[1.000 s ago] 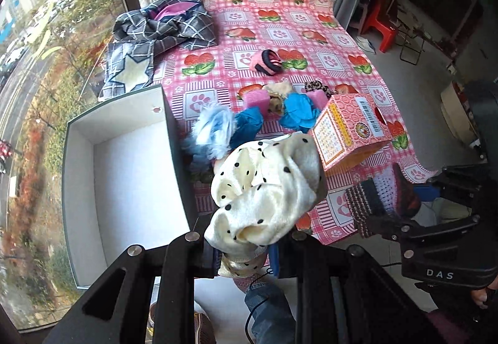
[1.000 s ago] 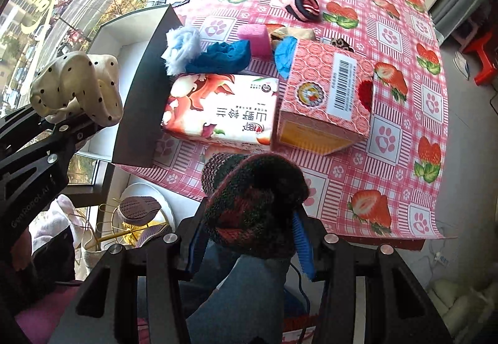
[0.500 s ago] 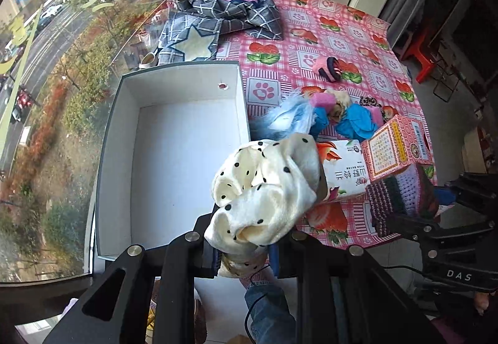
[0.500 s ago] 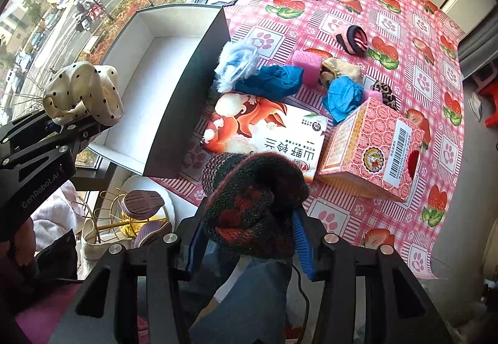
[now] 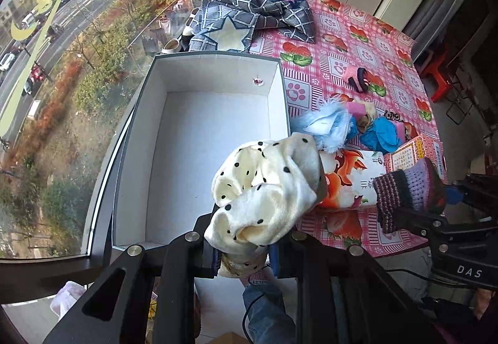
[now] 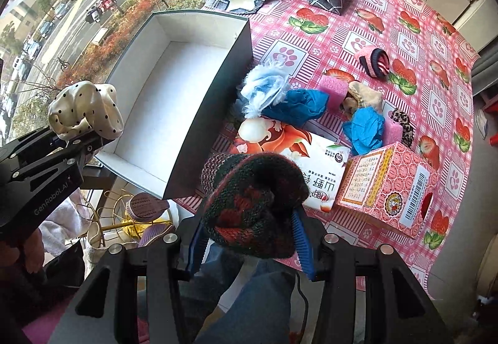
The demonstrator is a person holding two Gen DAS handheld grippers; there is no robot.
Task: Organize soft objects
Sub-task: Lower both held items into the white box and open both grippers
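1 box (image 5: pixel 199 138), 2 grippers: left gripper (image 5: pixel 246 253) pinching dotted cloth (image 5: pixel 264 188), right gripper (image 6: pixel 249 238) clamping knit sock (image 6: pixel 252 201); leopard scrunchie (image 6: pixel 403 123) w/ barcode carton (image 6: pixel 389 188) at 3 o'clock clearest in right view.

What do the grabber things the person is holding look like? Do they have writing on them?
Both are black metal frames with silver screw heads. The left gripper has white "GenRobot.AI" lettering on its side in the right wrist view; the right gripper shows white "DAS" lettering in the left wrist view. The right one's fingers have ridged blue pads. A thin black cable hangs below each. The person wears blue jeans.
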